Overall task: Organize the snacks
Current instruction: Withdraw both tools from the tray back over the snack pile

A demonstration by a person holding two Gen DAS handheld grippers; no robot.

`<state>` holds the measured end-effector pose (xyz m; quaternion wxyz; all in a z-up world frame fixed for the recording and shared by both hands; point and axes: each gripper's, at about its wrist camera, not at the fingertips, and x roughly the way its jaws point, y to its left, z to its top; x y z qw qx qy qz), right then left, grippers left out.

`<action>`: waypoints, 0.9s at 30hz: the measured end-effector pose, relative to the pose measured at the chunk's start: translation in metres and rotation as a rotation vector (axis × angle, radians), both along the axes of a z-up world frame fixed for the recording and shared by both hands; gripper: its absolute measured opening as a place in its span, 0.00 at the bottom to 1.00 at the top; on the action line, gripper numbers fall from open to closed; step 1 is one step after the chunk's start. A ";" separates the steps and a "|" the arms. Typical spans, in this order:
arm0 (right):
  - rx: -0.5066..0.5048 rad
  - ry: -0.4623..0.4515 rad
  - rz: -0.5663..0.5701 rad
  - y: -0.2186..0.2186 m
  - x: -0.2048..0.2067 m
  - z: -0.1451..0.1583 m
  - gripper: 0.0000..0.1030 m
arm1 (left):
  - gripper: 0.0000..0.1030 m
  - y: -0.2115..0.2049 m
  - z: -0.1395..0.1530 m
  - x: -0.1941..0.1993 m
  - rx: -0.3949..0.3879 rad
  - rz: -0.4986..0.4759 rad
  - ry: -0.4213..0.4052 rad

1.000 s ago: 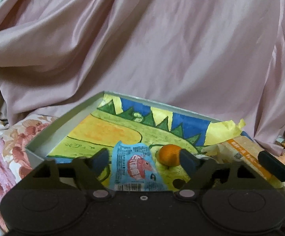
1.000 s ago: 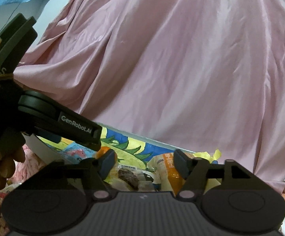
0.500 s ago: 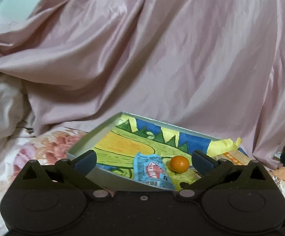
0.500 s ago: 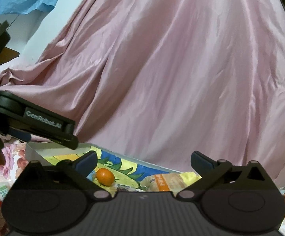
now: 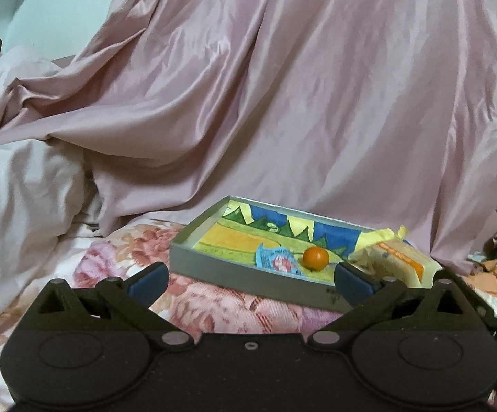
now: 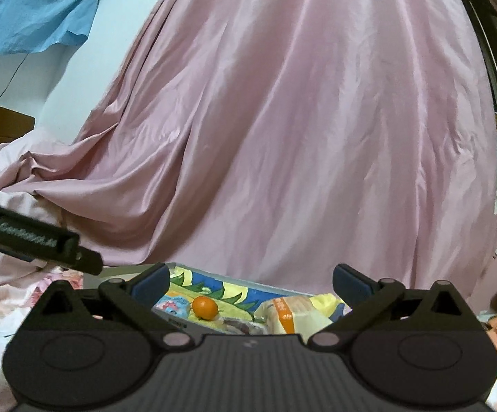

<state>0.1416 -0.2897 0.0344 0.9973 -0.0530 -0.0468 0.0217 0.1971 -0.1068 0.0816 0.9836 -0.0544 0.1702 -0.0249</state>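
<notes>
Both tools empty, jaws spread wide, short of the snack tray.

Left tool [image 5: 250, 279] sits low in frame; the tray [image 5: 248, 279] lies beyond it, right of centre, holding a blue packet [image 5: 275, 259] and orange fruit [image 5: 315, 257]. Right tool [image 6: 251, 279] frames the same fruit.

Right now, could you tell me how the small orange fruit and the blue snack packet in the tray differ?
The orange fruit is round and plain orange; the blue packet is flat, crinkled and printed with a red and pink picture. The fruit stands higher than the tray's near wall, while the packet lies low and is partly hidden behind it. The fruit sits to the right of the packet. Both rest inside the grey tray, and neither is held by a tool.
</notes>
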 end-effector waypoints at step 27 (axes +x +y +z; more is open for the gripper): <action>-0.052 0.459 -0.015 0.033 -0.046 -0.039 1.00 | 0.99 0.028 -0.062 -0.092 0.071 -0.060 0.178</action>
